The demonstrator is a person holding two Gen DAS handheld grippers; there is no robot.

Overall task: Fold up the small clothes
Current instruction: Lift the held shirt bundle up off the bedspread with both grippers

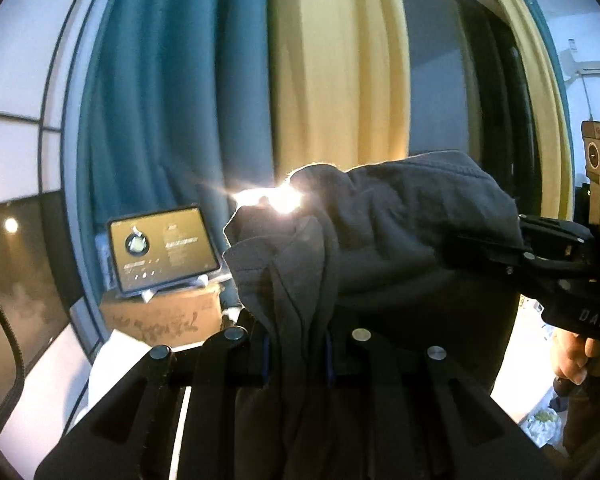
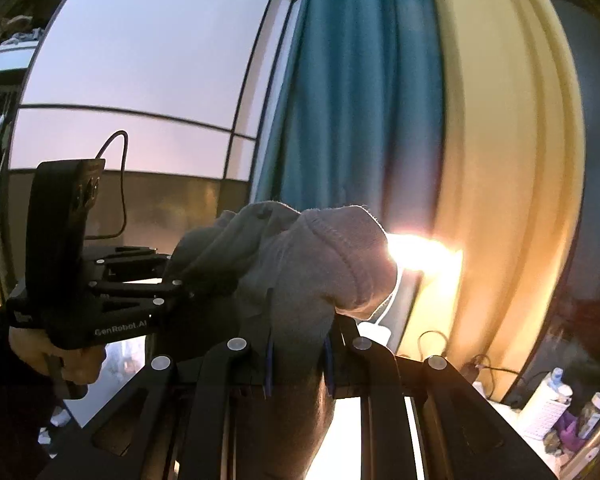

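grey garment (image 1: pixel 380 216) hangs in air between both claws, well above any surface. left claw (image 1: pixel 296 356) pinches one bunched edge, right claw (image 2: pixel 298 364) pinches other; likely lifted so cloth hangs straight before folding.

I hold both grippers raised and nearly level: the left gripper (image 1: pixel 298 354) and right gripper (image 2: pixel 298 364) each clamp a bunch of grey cloth (image 1: pixel 380 220).
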